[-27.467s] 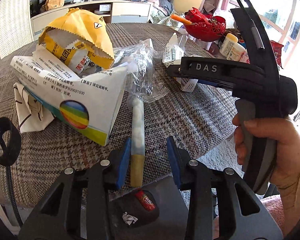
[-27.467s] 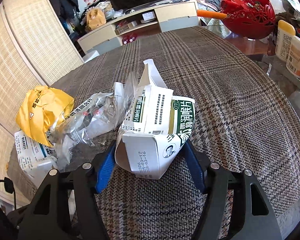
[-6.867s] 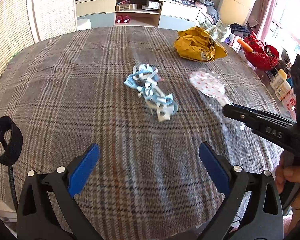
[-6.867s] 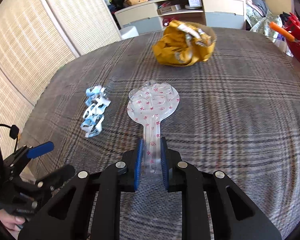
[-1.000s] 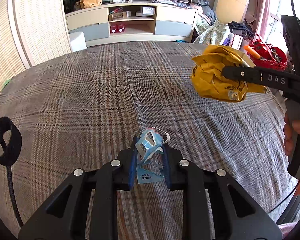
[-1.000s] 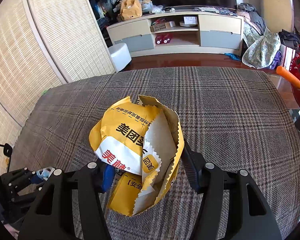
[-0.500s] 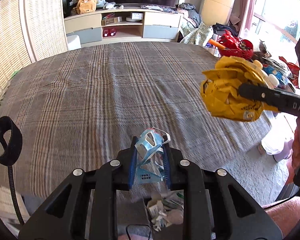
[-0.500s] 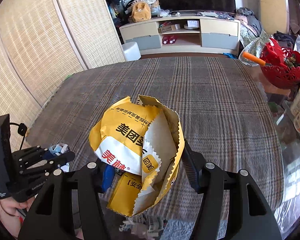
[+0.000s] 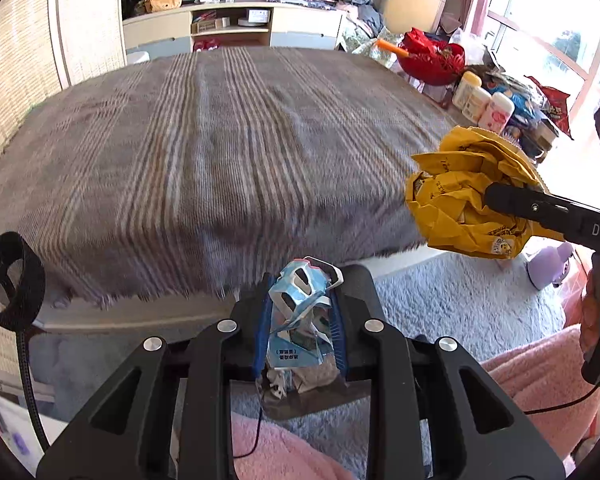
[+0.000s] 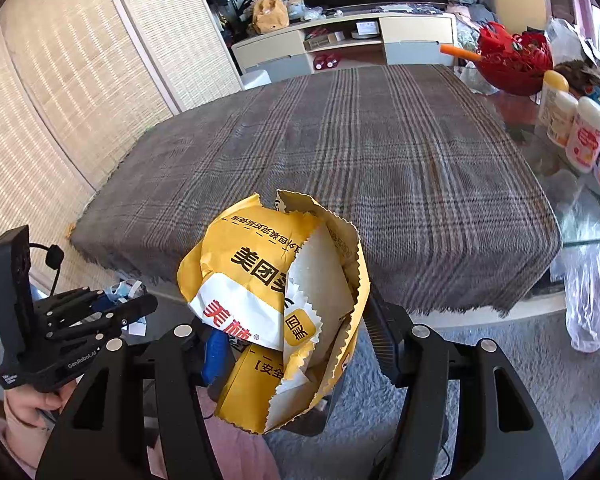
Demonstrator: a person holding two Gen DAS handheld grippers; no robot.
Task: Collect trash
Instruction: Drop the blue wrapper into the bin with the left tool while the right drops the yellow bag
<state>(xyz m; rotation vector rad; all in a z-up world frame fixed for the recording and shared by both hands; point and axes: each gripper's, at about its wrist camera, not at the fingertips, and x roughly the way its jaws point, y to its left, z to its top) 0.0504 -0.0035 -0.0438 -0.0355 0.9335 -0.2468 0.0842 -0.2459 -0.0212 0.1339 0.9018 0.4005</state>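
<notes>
1. Risk. The left claw (image 9: 300, 330) pinches a blue wrapper (image 9: 302, 312) by its middle only; its jaws have just been opening a little with the wrapper between them. Judged from this, an early drop could send the light wrapper past the bin (image 9: 320, 396) onto the rug (image 9: 440, 308), since it would flutter.
2. Risk. The right claw (image 10: 296, 344) squeezes a yellow bag (image 10: 268, 296), crumpled and wider than its jaws. The bag's open, jagged top faces up; if tipped over the bin, loose paper inside may spill beside it.
3. Risk. Both claws near the bin together; the bag could knock the left claw or hide the bin's mouth.
4. Wrapper relative to the bin: directly above it, held upright between the blue pads (image 9: 261, 332), its top poking past the tips.
5. Bag relative to the bin: to the right and higher, clear of the surface (image 9: 220, 140), apart from the wrapper.
6. Bin relative to the surface: on the floor just off its near edge, partly hidden behind the left claw; trash shows inside.
</notes>
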